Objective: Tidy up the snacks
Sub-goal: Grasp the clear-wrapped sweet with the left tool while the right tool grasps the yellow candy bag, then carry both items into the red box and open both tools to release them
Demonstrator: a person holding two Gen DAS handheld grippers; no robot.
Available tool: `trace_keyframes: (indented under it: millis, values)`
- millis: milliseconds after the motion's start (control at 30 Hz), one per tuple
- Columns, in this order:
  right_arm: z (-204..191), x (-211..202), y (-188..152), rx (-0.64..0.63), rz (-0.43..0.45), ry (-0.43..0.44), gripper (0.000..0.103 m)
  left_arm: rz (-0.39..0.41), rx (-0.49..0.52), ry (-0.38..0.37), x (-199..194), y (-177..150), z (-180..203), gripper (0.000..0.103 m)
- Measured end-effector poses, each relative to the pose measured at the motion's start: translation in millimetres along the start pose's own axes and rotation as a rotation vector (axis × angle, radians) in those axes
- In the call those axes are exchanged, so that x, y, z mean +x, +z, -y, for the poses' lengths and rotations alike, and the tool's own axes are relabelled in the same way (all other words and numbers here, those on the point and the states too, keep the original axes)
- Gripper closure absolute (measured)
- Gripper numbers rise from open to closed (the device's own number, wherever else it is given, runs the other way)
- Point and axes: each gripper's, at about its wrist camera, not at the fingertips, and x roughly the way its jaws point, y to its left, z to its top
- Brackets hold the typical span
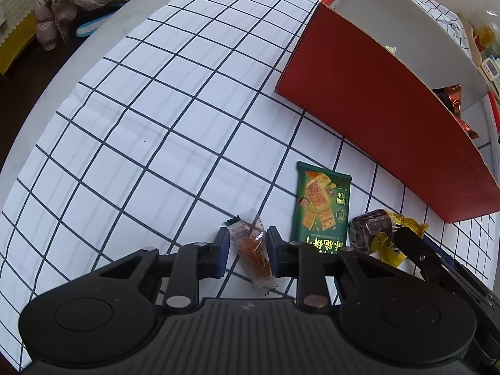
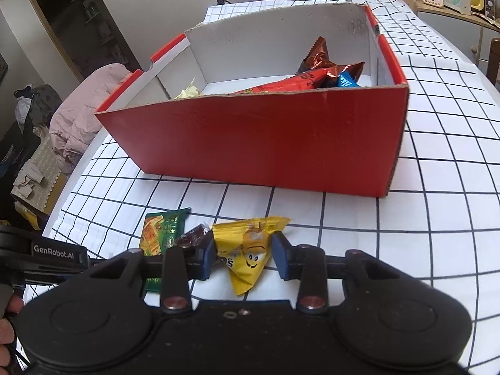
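While both tongs are working at the near edge of the checked tablecloth (image 1: 175, 118), each is straddling a separate snack. The left gripper (image 1: 247, 251) is standing spread, its blue pads on either side of a clear wrapper (image 1: 254, 250) of orange sweet lying flat between them; whether the right pad is touching the wrapper cannot be told. The right gripper (image 2: 243, 254) is likewise spread around a yellow candy bag (image 2: 247, 250), with the pads close to the bag's sides (contact cannot be confirmed).

Lying between the two tongs, to the right of the left one, are a green cracker packet (image 1: 322, 209) and a dark wrapped roll (image 1: 370, 229), both resting on the cloth.

Standing ahead of the right gripper is the red box (image 2: 265, 143), open at the top and already holding several foil packets (image 2: 325, 68), which is probably the collecting point. Working one item per gripper is keeping the tongs from crowding each other. Closing on each wrapper appears to be the next requirement.
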Motion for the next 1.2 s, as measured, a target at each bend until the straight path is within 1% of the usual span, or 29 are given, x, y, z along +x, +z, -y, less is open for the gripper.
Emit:
trace_keyframes:
  millis: [167,367,700,933,1200]
  values:
    - [3,-12,-5,0.025,0.020,-0.018,0.068,0.004,0.007,-0.021,-7,0,-7,0.079]
    - [2,-36,-12,0.035,0.056,-0.028,0.070,0.013,0.031,-0.047,-19,-2,-12,0.079]
    - [-17,-82,-14,-0.011,0.121,-0.037,0.070,0.045,0.094,-0.086,-51,-1,-13,0.079]
    - [-33,-107,-3,-0.042,0.164,-0.048,0.071,0.097,0.159,-0.123,-80,6,-1,0.079]
    - [-41,-123,24,-0.070,0.214,-0.068,0.071,0.180,0.217,-0.166,-111,27,17,0.079]
